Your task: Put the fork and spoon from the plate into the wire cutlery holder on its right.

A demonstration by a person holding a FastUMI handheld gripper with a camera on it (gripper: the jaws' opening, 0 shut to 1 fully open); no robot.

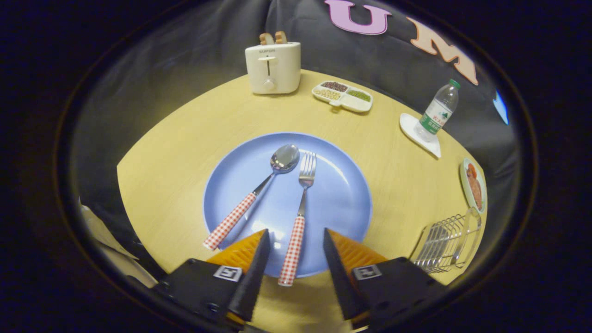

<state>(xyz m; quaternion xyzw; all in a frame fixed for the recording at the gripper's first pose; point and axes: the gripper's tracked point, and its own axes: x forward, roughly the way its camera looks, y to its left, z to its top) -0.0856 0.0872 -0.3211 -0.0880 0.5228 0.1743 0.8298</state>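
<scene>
Progress nil: fork (299, 217) and spoon (259, 189) both on blue plate (342, 194) | gripper (296, 245) wide open, empty, fork handle between fingers | wire cutlery holder (446, 243) empty at plate's 4 o'clock | both transfers left

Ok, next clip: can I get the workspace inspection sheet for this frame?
Surface: round wooden table, no spills seen.
Job's things: spoon and fork lie side by side on the blue plate; wire cutlery holder stands to the plate's right, nothing seen in it.
Clutter: toaster, divided snack tray, water bottle on a white coaster, small dish of food.
Grippers: gripper open, fingers either side of the fork's handle, not touching.
Cables: nothing seen.
Surroundings: black cloth wall.
</scene>
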